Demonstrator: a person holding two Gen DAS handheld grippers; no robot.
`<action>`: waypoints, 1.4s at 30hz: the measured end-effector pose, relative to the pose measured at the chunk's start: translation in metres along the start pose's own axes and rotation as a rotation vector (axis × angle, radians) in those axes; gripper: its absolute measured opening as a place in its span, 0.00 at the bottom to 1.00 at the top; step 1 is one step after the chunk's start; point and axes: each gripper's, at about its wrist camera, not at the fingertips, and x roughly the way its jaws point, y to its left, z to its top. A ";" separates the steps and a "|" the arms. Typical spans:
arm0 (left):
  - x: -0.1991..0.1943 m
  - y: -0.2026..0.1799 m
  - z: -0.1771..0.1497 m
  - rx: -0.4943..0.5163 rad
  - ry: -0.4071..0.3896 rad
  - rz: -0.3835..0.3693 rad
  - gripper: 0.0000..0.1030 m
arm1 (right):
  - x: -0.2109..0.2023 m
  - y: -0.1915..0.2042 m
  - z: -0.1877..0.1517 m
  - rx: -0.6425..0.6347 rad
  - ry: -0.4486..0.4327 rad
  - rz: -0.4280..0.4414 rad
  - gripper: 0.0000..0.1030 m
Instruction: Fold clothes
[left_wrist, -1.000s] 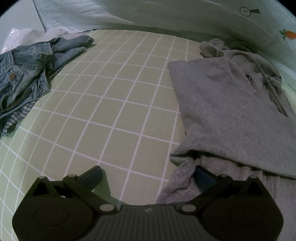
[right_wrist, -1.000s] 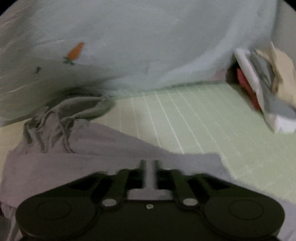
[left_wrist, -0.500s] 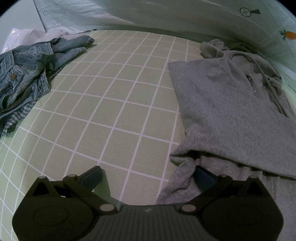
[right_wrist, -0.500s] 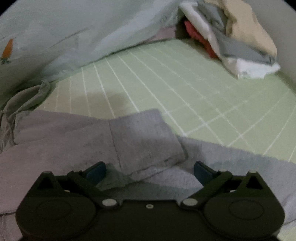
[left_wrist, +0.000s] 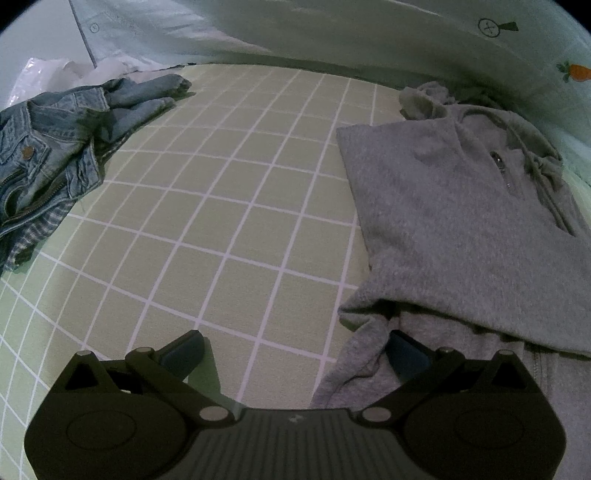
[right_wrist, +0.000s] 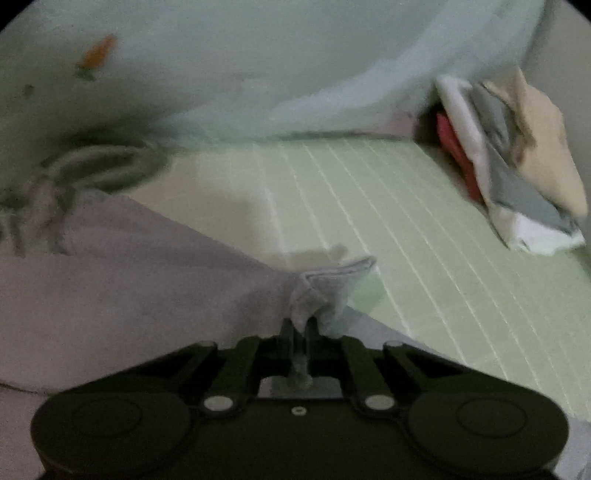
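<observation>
Right hand-held gripper (right_wrist: 300, 325) clenched on what looks like the grey hoodie's (left_wrist: 461, 229) sleeve cuff; left hand-held gripper (left_wrist: 291, 349) released; carry the sleeve across flat, unhurried.

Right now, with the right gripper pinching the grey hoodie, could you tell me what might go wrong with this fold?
1. The right gripper is shut on only a small bunched bit of the grey hoodie, so the fabric may slip out when pulled.
2. The left gripper is open, one finger tucked beside the hem, gripping nothing; the near edge could drag and wrinkle.
3. The hood drawstring lies loose and might get folded in crookedly.
</observation>
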 end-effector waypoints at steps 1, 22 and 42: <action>0.000 0.000 0.000 0.000 -0.001 0.000 1.00 | -0.004 0.007 0.003 -0.010 -0.014 0.024 0.06; 0.000 0.001 0.009 -0.010 0.070 0.001 1.00 | -0.048 0.091 -0.012 -0.149 -0.051 0.193 1.00; -0.028 -0.163 0.037 0.419 -0.018 -0.340 0.57 | -0.043 -0.072 -0.059 0.332 0.058 -0.197 1.00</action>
